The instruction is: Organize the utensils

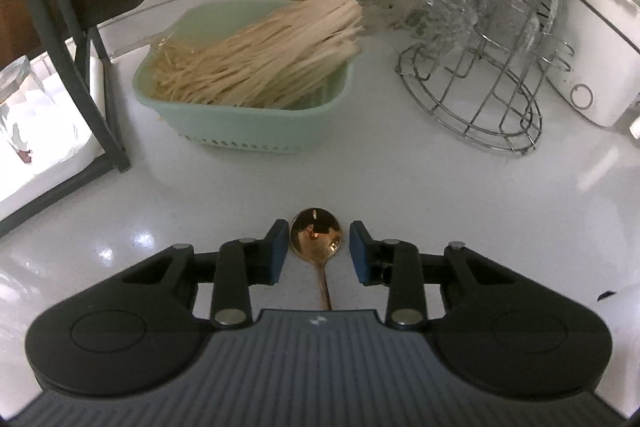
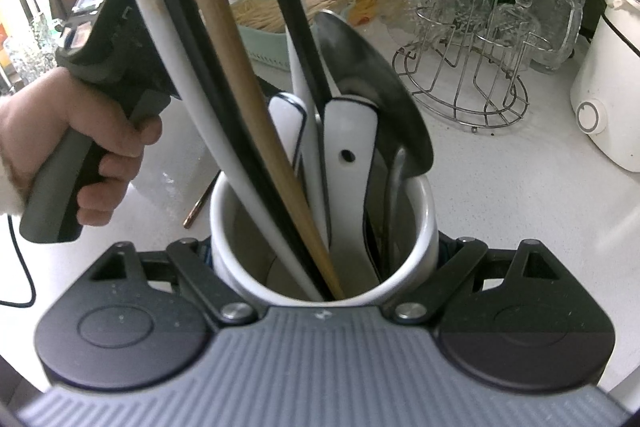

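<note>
While steadying the white utensil crock [image 2: 320, 251] for loading, right gripper [image 2: 320, 255] clamped on its sides, pads pressed against the wall at 9 and 3 o'clock, presumably so nothing tips as another piece goes in. Already standing inside: a wooden handle [image 2: 224, 67], white-handled tools [image 2: 352, 147] and a dark metal spoon [image 2: 372, 75], all leaning toward 12 o'clock. Left gripper [image 1: 318, 253] lowered over the small copper spoon [image 1: 316, 233] on the white counter [image 1: 440, 207], jaws partly spread with the bowl between the blue pads, right pad clearly off it, left pad just beside it, contact not certain. Handle trailing to 6 o'clock, likely easing a sideways pinch. Green basket of wooden sticks [image 1: 256, 67] at 12 o'clock, wire glass rack [image 1: 472, 99] at 2 o'clock. No legible labels or brand writing anywhere.
</note>
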A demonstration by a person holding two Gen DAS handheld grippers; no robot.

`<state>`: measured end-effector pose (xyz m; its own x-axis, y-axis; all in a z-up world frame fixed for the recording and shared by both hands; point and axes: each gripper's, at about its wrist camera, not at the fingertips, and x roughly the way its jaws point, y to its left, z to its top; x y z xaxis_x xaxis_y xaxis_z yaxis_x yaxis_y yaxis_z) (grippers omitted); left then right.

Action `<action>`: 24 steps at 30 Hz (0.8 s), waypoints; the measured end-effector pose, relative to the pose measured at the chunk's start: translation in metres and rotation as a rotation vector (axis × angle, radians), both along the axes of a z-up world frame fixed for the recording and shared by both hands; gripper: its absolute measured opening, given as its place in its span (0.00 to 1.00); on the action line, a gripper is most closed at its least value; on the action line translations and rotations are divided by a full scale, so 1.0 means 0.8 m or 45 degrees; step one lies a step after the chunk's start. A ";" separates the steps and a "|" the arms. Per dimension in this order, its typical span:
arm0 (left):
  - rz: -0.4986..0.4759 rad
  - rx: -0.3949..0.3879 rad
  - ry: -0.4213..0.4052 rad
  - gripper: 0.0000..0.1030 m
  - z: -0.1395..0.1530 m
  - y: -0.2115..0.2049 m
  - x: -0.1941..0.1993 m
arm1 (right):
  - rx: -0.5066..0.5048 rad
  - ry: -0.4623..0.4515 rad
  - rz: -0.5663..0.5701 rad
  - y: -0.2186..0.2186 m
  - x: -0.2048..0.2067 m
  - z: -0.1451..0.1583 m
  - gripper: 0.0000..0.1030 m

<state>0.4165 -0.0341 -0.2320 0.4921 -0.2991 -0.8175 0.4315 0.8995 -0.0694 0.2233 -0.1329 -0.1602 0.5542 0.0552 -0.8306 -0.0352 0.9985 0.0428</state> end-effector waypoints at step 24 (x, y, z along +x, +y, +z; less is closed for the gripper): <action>0.049 -0.117 -0.013 0.06 0.064 0.032 -0.035 | 0.000 -0.006 -0.006 -0.010 0.016 -0.001 0.89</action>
<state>0.3884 -0.0089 -0.1809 0.5127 -0.3537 -0.7823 0.3980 0.9053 -0.1484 0.2359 -0.1405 -0.1610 0.5582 0.0527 -0.8280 -0.0306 0.9986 0.0430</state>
